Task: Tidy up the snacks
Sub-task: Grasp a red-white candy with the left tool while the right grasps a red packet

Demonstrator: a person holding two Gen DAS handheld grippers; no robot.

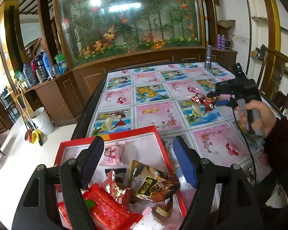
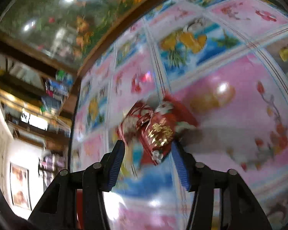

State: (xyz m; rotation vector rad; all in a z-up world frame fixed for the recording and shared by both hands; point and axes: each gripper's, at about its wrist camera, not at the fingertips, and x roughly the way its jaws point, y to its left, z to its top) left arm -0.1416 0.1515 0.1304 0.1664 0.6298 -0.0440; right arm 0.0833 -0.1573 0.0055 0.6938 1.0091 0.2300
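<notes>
Red snack packet (image 2: 157,134) sits between the right gripper's (image 2: 147,164) parted fingers; left gripper (image 1: 136,164) gapes empty.

flashlight (image 1: 208,57) upright, table's far edge | white bucket (image 1: 42,120) on floor

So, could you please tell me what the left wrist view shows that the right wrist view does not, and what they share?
Only the left wrist view shows the red box holding the pink packet, the brown packet and red packets, with the open left gripper above it, plus the person's right hand and a grey flashlight. Only the right wrist view shows the gold lettering on the red candy close up. Both show that red candy at the right gripper and the patterned tabletop.
</notes>
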